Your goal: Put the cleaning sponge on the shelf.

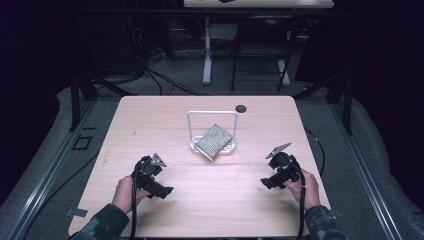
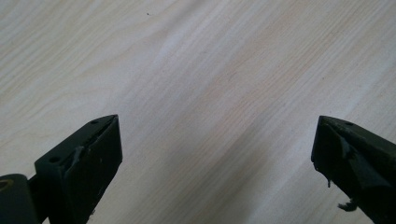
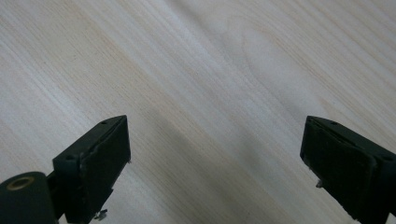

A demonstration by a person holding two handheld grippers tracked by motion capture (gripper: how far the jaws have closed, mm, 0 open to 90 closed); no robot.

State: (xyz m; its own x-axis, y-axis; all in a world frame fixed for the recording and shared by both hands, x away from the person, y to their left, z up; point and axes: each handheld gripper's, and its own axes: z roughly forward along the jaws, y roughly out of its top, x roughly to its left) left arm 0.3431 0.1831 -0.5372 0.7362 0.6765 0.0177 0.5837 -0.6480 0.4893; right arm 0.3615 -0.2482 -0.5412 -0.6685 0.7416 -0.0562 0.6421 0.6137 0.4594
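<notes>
Start pose: left gripper [image 1: 161,191] and right gripper [image 1: 266,183] both wide, empty, low over tabletop [image 1: 150,125]. Glittery pouch [image 1: 214,141] on white stand [image 1: 212,116] ahead, between them. Next: reach forward, likely grasp pouch.

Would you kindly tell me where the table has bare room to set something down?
Bare wood lies between the left tool and the right tool, in front of the rack, and on both sides of it. The table is crowded only at the centre, where the glittery pouch leans in the rack.
</notes>
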